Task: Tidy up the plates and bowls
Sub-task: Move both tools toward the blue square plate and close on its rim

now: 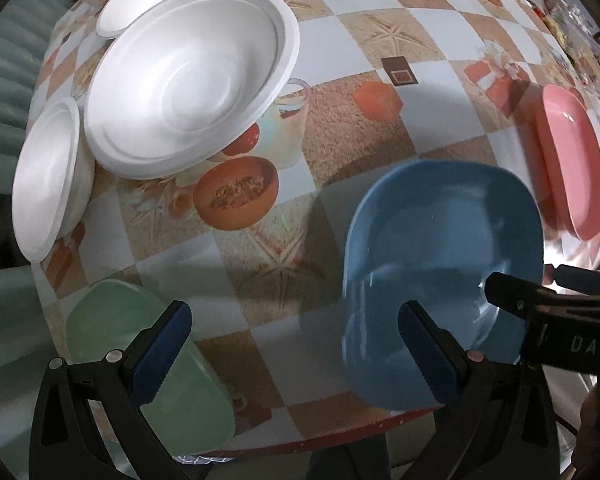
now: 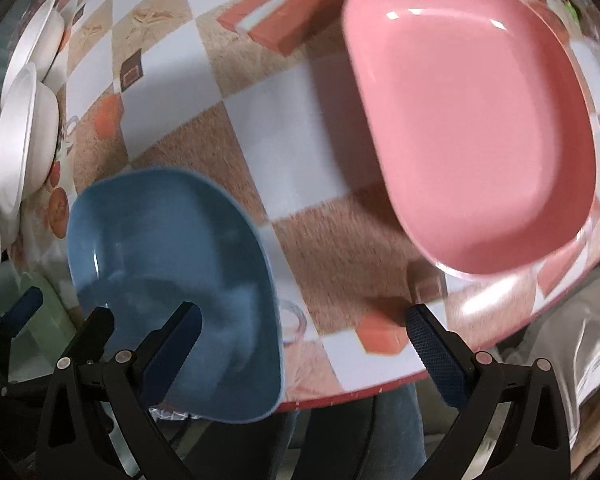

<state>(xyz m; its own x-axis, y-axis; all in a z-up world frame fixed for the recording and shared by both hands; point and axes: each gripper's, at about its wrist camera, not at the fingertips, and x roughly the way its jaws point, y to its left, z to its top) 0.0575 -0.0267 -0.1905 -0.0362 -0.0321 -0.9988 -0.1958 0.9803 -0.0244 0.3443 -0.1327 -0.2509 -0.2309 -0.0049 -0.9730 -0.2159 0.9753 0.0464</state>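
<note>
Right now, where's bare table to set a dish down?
Free: middle, between the white bowls, blue dish and pink dish. Smaller strip between green dish and blue dish. Crowded: far-left corner, white bowls touching.

Both wrist views look down closely, sharing the somewhat blurred blue plate (image 1: 440, 240).

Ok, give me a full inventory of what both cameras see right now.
white foam bowls: at least three, white, clustered at the table's far left
blue dish: one, blue, near edge, between the two claws
pink dish: one, pink, far right
green dish: one, pale green, near-left edge
tablecloth: one, checked white, tan and orange, covering the table
left claw: open, holding nothing
right claw: open, holding nothing
</note>
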